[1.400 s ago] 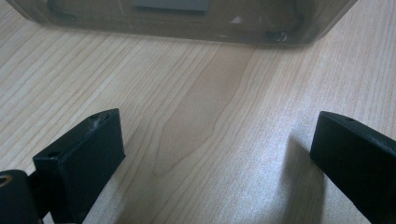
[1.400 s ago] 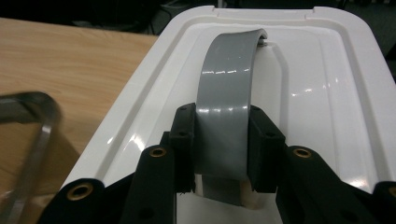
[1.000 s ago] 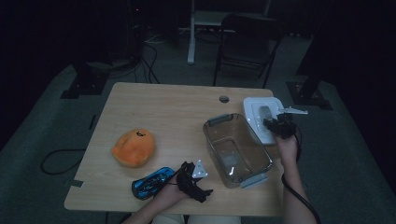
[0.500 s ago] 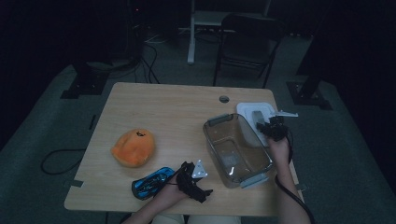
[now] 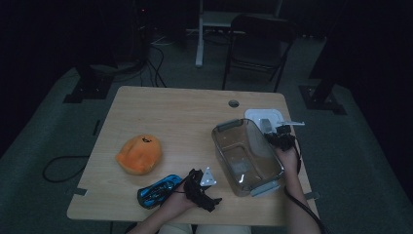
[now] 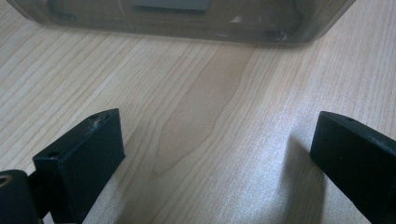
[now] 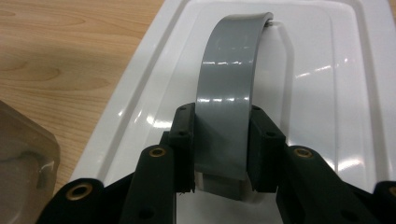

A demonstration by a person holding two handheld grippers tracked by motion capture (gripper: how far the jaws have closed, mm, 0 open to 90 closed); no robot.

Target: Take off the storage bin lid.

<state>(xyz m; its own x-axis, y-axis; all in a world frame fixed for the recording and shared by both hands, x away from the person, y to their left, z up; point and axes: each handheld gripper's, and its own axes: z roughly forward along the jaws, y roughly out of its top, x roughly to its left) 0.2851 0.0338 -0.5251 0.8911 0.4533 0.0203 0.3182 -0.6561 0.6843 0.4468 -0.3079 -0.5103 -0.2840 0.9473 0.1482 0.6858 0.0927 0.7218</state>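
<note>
Beside the clear bin point(image 5: 246, 157), the right gripper point(image 7: 220, 140) clenches the white lid's grey handle point(image 7: 229, 84), which might slip free if tilted.

From here I read the lid point(image 7: 299, 70) as glossy white plastic with a smooth grey plastic handle point(image 7: 226, 93), the bin point(image 5: 246, 156) as cloudy see-through plastic, the counter point(image 6: 196, 121) as matt pale wood grain, the orange toy point(image 5: 139, 154) as soft cloth, and the right tool point(image 7: 222, 149) as matt black.
</note>
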